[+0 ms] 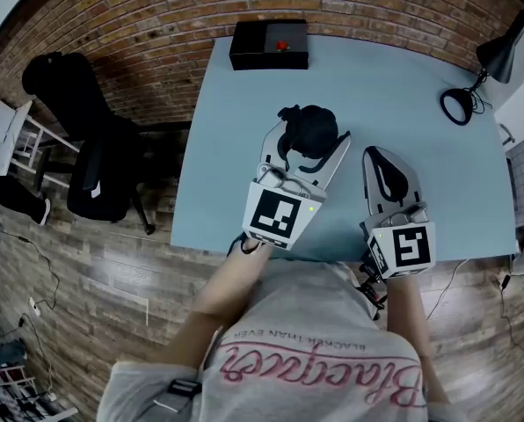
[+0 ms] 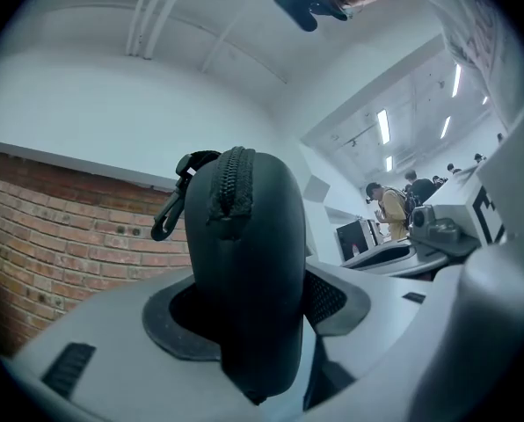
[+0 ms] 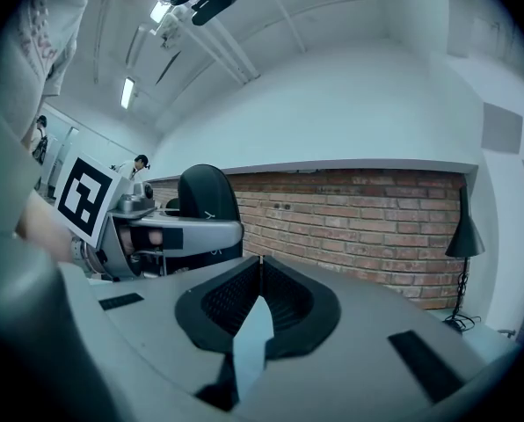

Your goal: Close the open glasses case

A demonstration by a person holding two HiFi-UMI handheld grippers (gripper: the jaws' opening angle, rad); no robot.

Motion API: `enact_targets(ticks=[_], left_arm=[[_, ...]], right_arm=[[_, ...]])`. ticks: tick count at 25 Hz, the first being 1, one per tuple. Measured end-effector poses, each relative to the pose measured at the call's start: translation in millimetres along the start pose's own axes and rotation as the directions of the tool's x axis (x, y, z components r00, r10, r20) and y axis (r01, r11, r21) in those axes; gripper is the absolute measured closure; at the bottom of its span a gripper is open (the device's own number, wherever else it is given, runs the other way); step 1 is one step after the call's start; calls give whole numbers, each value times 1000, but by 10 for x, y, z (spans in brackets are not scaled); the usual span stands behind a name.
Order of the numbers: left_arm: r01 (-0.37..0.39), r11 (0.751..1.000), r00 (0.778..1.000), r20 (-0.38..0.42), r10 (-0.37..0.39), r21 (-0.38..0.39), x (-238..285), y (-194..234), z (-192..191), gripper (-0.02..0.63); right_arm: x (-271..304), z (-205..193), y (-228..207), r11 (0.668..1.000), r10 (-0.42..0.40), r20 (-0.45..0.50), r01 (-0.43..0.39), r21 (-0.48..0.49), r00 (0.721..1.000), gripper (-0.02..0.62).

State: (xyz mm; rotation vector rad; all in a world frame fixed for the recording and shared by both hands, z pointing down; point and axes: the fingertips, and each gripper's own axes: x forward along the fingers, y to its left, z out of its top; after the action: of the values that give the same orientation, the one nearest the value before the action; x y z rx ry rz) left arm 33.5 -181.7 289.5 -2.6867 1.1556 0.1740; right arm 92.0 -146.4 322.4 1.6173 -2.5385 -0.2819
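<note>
Containers. The glasses case (image 2: 244,236), black with a zip (image 2: 231,183), is off the table (image 1: 394,86), held above its near edge. The left gripper (image 1: 310,148) pinches it across its body, both pads pressed on its sides. The visible stretch of zip looks drawn together. Its interior is not visible. A black clip (image 2: 176,202) hangs from one end. A black box (image 1: 269,45) stands open at the table's far edge, with a small red item (image 1: 281,46) inside.

The right gripper (image 3: 260,262) has its jaws pressed together at the tips, with nothing between them.

Markings. Each gripper's cube bears square black-and-white markers. The person's grey shirt (image 1: 315,367) carries pink script, not clearly legible, and small print that appears to read "BLACKER THAN EVER".
</note>
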Motion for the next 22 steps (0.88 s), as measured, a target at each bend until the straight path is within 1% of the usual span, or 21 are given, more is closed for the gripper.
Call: enact_targets(ticks=[8,14,18,22], left_arm=[[13,1000,1000,-11,-13,-1,0,-61,-34,344],[22,1000,1000,-16,-22,1,-2,-104,-45,344],[27,1000,999,-18,-27,1,-29,-135,-39,344],[20,1000,1000,-20,-20,-11,-64,-126,-20,342]], right_arm=[[-20,-29,-11,1000,-18,-14,18,8,1000,572],[-31,-24,-10,1000,-19,-17,18,-13,1000,575],[-74,-1,-21,999,-39,-12,39,-15,999,575],[-95,29,-15,999,-45,-13,44,-12,999,575]])
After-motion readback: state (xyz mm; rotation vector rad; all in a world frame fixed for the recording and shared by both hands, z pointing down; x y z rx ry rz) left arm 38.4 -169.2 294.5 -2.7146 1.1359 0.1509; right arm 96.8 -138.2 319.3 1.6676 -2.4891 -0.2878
